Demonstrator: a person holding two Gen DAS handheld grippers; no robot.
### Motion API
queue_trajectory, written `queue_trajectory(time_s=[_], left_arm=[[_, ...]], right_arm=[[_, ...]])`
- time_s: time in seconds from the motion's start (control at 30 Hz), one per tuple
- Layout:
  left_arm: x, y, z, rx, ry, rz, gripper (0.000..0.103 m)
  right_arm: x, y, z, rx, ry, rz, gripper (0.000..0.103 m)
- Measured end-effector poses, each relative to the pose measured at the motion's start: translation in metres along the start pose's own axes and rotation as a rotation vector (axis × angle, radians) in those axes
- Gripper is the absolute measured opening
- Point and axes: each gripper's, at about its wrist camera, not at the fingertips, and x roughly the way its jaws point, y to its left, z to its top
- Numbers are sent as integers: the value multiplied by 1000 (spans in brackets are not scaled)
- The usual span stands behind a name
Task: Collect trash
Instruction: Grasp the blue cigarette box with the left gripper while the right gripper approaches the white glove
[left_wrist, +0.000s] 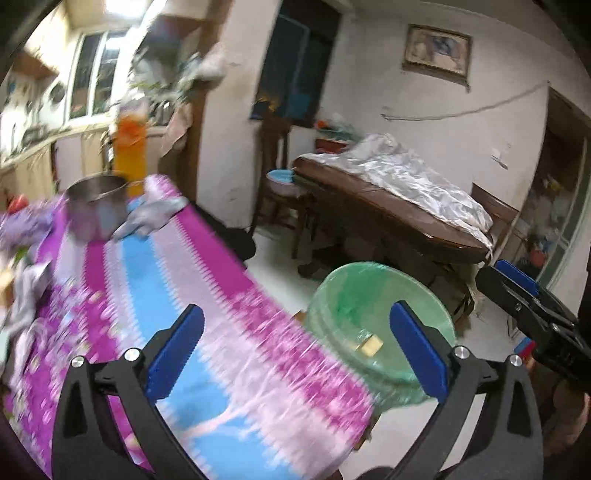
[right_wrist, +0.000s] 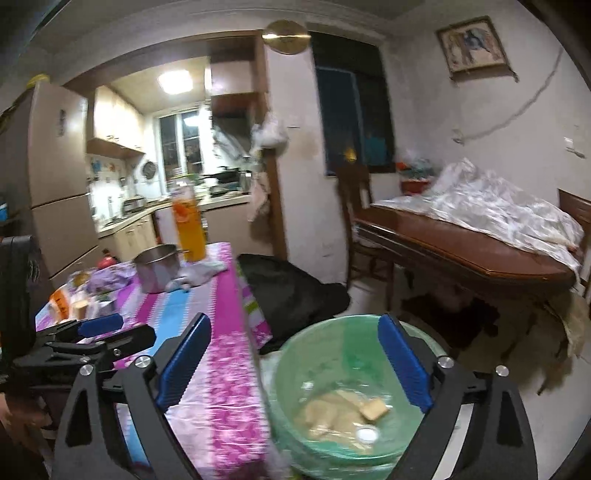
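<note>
Fingers (left_wrist: 177, 354) of left gripper (left_wrist: 295, 354): spread wide, empty, over striped surface (left_wrist: 207, 295). Right gripper (right_wrist: 295, 365): spread wide, empty, above green-lined bin (right_wrist: 317, 354). Trash (right_wrist: 343, 413): beige scraps and white cap, lying in bin bottom beside surface.

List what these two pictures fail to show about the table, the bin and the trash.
- Table: left wrist view, its cloth pattern is smeared by motion blur.
- Items at the table's far left end: right wrist view, small and blurred; cannot be named.
- Bin: near rim cut off by the bottom edge and the right tool.
- Trash in the bin: pale scraps under clear film; kind unclear.
- Bin's contents, left wrist view: partly hidden by the left tool.
</note>
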Motion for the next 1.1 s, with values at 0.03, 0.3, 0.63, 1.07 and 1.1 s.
queue_trajectory(time_s=[0.03, 0.3, 0.63, 1.07, 1.1], left_arm=[[-10, 11, -5, -9, -13, 34, 97], [-90, 84, -38, -45, -78, 285, 97], [-167, 164, -57, -71, -132, 531, 97], [-190, 213, -76, -106, -104, 582, 97], [-187, 218, -78, -107, -93, 574, 97]], right_arm=[[1, 11, -2, -10, 0, 20, 93], [9, 112, -20, -85, -5, 212, 96], [15, 228, -29, -157, 7, 413, 96], [25, 297, -28, -196, 20, 481, 97], [26, 302, -28, -198, 24, 486, 97]])
